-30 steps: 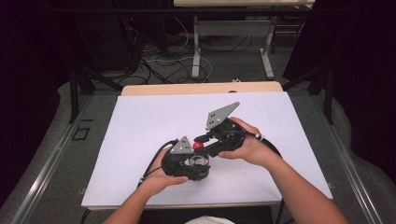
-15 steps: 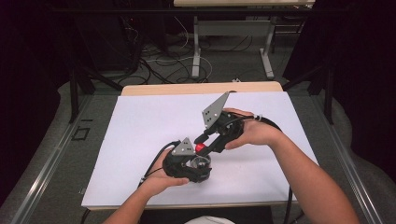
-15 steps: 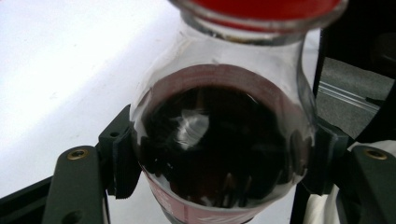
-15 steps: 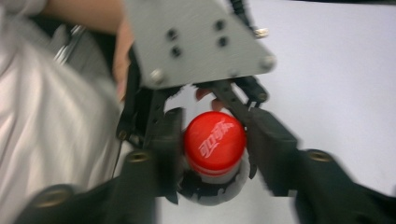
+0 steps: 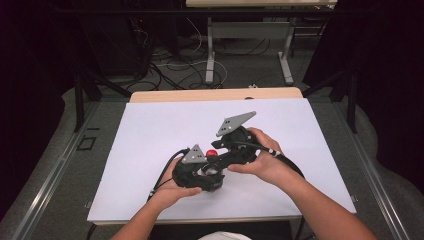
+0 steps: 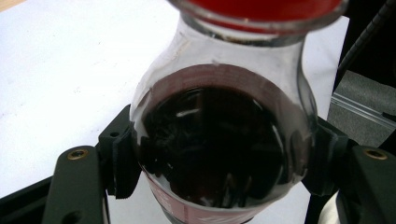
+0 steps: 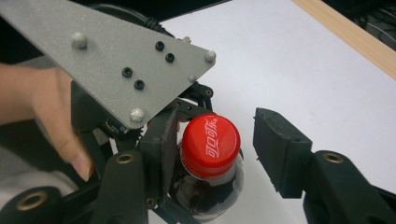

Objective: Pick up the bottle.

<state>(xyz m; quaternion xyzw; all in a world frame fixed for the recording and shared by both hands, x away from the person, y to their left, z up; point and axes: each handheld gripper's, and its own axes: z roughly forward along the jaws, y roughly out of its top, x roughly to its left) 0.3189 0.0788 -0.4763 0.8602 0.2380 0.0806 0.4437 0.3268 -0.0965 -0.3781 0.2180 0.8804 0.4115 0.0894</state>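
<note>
A small cola bottle (image 6: 215, 140) with dark drink and a red cap (image 7: 211, 145) stands near the front middle of the white table (image 5: 150, 130). My left gripper (image 6: 222, 158) is shut on the bottle's round body, one pad pressing each side. My right gripper (image 7: 219, 144) reaches in from the right with the cap between its jaws. Its jaws have just been opening: the left pad lies by the cap, and the right pad (image 7: 280, 149) stands clear with a gap. In the high view the cap (image 5: 211, 153) shows between the left gripper (image 5: 207, 172) and the right gripper (image 5: 218, 154).
The left gripper's grey three-cornered plate (image 7: 116, 56) and the hand (image 7: 51, 116) holding it sit close behind the cap. A wooden table edge (image 5: 215, 94) runs along the far side. Cables trail from both grippers toward the person.
My right gripper drew back and up from the bottle half a second ago, then came back down around the cap. The left gripper and bottle stayed put.
</note>
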